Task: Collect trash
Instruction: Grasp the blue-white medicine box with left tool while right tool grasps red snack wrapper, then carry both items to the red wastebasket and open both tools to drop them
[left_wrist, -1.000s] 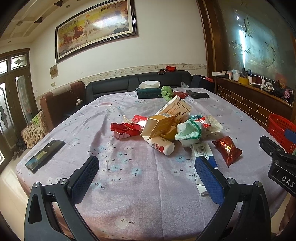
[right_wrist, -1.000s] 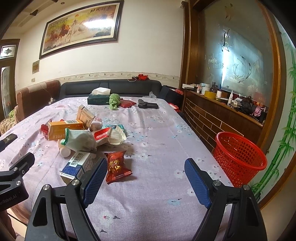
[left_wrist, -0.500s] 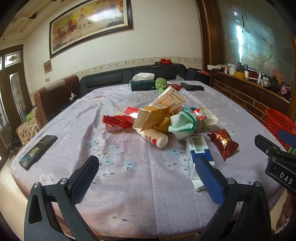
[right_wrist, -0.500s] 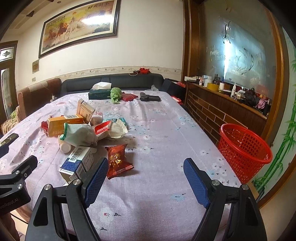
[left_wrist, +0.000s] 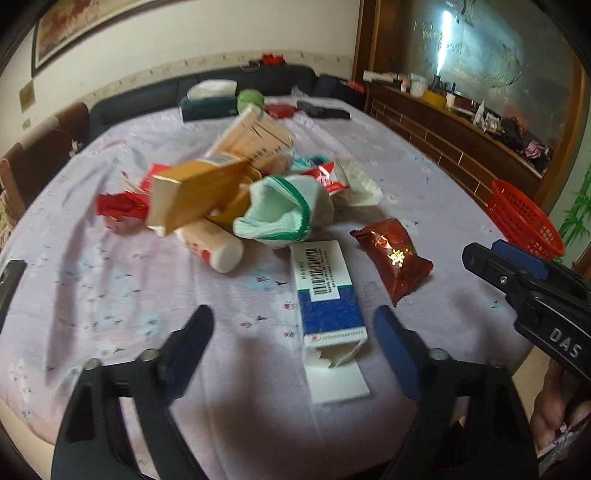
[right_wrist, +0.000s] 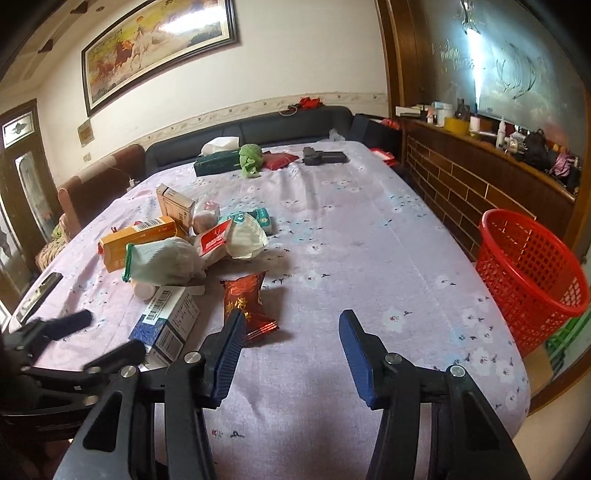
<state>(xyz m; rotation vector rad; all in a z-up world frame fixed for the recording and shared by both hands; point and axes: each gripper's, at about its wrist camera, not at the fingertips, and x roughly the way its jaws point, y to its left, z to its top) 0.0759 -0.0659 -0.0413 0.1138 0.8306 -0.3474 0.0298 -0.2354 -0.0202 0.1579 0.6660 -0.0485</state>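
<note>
**Fig. 1. Approach to the first pick-ups over the trash pile**

The table (right_wrist: 369, 229), under a lilac flowered cloth, fills both views; take the blue-and-white carton (left_wrist: 325, 291) as your landmark. The red basket (right_wrist: 532, 273) stands off the table's far right edge, well apart from the carton, and is presumably where the trash goes. Just beyond the carton lies the main heap: an orange box (left_wrist: 192, 192), a mesh-edged white bag (left_wrist: 284, 210), a white bottle (left_wrist: 214, 247) and assorted wrappers. Beside the carton, on the basket side, lies the dark red snack packet (left_wrist: 391, 258), apart from it.

Your left gripper (left_wrist: 295, 332) is tipped down at the carton, whose torn near end lies between the pads; the jaws are closing but do not yet press on it. Your right gripper (right_wrist: 291, 339) has its left pad at the near end of the snack packet; its jaws are also closing, with only bare cloth between them.

The step in hand appears to be the reach for the first items; nothing is held. Next, you would likely need to lower the left pads astride the carton's narrow sides, and shift the right gripper toward the carton to straddle the packet before closing.
</note>
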